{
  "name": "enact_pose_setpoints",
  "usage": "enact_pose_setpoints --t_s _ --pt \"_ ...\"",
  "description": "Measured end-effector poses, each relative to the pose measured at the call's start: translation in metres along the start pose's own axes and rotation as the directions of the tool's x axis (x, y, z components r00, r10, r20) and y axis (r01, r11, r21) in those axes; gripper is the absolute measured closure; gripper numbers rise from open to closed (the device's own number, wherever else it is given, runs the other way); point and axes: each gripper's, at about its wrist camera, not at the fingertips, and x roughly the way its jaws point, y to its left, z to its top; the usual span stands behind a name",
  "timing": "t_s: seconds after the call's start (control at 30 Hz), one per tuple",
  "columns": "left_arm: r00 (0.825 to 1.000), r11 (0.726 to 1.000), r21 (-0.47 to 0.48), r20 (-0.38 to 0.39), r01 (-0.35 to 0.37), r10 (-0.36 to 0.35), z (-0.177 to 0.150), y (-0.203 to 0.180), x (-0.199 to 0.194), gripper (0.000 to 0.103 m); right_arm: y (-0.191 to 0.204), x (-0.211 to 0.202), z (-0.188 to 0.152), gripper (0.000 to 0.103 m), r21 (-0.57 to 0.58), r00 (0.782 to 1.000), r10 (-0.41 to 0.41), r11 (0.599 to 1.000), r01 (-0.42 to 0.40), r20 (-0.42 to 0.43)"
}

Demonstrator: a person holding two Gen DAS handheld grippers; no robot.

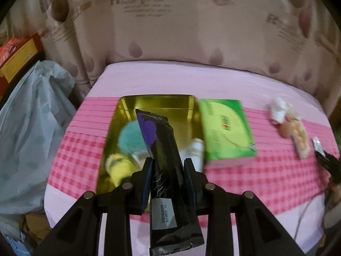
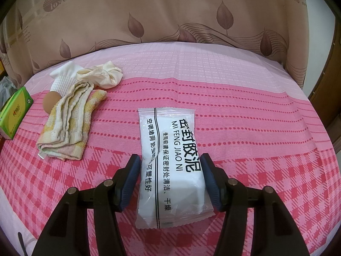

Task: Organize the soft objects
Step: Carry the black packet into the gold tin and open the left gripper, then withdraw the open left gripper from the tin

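A long black packet with a purple patch and a printed date label is clamped between the pads of the left gripper, its far end held over the gold tin. Inside the tin a teal fluffy ball, a yellow plush toy and something white are seen — the white item is too blurred to be named. Just beside the tin's right wall a green box is set on the pink checked cloth. The right gripper is spread wide, and a white sealed pouch printed "MI FENG JIAO NI" is lain flat on the cloth between its fingers; contact with the pads cannot be told, though a narrow gap seems to show on the left side. Farther off to the left a folded yellow-checked towel is draped beside a brown ball, with a white sock and a cream scrunchie behind — the leaf-patterned curtain is hung beyond.
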Motion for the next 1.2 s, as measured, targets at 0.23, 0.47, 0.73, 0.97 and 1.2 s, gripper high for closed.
enact_pose_setpoints --t_s 0.23,0.47,0.73,0.97,1.2 --pt "0.998 0.999 -0.045 -0.062 -0.003 0.0 0.02 0.029 0.052 0.074 0.0 0.0 0.0 0.048 -0.001 1.0 0.0 1.0 0.0 0.0" --pt "0.996 0.999 -0.051 -0.093 -0.015 0.01 0.035 0.041 0.086 0.074 0.0 0.0 0.0 0.048 -0.001 1.0 0.0 1.0 0.0 0.0" --pt "0.988 0.997 -0.075 -0.151 -0.029 0.017 0.038 0.054 0.115 0.071 0.001 0.001 0.0 0.048 -0.002 1.0 0.0 1.0 0.0 -0.001" --pt "0.99 0.997 -0.066 -0.142 -0.037 0.027 0.029 0.053 0.104 0.068 0.0 0.001 0.0 0.047 -0.004 1.0 -0.001 1.0 0.001 -0.001" --pt "0.998 0.996 -0.063 -0.036 -0.055 0.053 0.0 0.044 0.051 0.063 0.0 0.001 0.0 0.047 -0.005 1.0 -0.001 1.0 0.001 -0.002"
